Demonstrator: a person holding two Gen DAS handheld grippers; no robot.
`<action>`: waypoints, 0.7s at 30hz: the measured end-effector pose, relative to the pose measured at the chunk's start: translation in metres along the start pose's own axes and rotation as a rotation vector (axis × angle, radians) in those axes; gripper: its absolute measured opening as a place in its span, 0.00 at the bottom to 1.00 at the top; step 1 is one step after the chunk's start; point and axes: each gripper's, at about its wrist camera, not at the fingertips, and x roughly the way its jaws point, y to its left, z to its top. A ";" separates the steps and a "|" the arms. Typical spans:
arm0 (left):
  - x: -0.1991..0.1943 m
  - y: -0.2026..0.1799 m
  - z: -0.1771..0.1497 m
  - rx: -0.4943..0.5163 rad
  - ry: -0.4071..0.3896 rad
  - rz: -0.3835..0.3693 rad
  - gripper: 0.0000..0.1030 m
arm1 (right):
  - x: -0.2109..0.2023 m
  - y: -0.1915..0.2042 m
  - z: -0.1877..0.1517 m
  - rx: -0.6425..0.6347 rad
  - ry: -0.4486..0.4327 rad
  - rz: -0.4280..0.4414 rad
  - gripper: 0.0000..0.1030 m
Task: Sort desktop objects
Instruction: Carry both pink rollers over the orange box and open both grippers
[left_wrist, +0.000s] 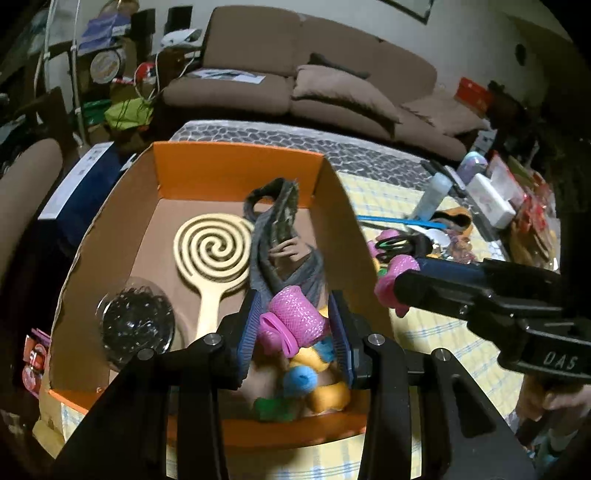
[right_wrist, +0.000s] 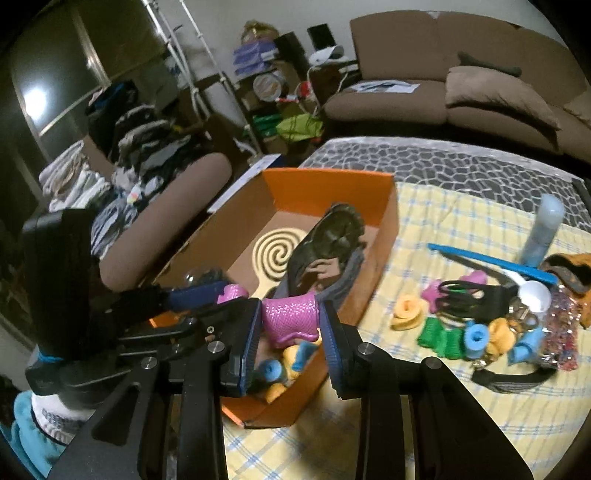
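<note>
Two pink mesh hair rollers are held at once, one in each gripper. The left gripper (left_wrist: 295, 325) has its blue pads clamped on a pink roller (left_wrist: 295, 317) above the near end of the orange cardboard box (left_wrist: 236, 170). The right gripper (right_wrist: 290, 317) pinches its own pink roller (right_wrist: 291, 315) over the box's near corner.

Only the left wrist view shows the box's whole floor: a cream spiral-headed paddle (left_wrist: 212, 254), a clear tub of black hair ties (left_wrist: 135, 325), a grey-black tangle of hair accessories (left_wrist: 277, 236), and blue, yellow and green rollers (left_wrist: 306, 384) under the jaws.

Only the right wrist view shows the unsorted heap (right_wrist: 480, 325) on the yellow checked cloth (right_wrist: 443, 221): yellow, green and blue rollers, a black claw clip (right_wrist: 469, 299), a blue comb (right_wrist: 491, 260) and a pale blue bottle (right_wrist: 543, 232).
</note>
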 end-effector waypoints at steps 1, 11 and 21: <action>0.001 0.003 -0.001 -0.002 0.004 0.005 0.34 | 0.005 0.002 0.000 -0.003 0.011 0.002 0.31; 0.005 0.027 -0.006 -0.039 0.037 0.025 0.34 | 0.035 0.018 -0.008 -0.059 0.086 -0.016 0.31; 0.005 0.031 -0.006 -0.071 0.054 0.011 0.43 | 0.046 0.024 -0.012 -0.090 0.115 -0.038 0.38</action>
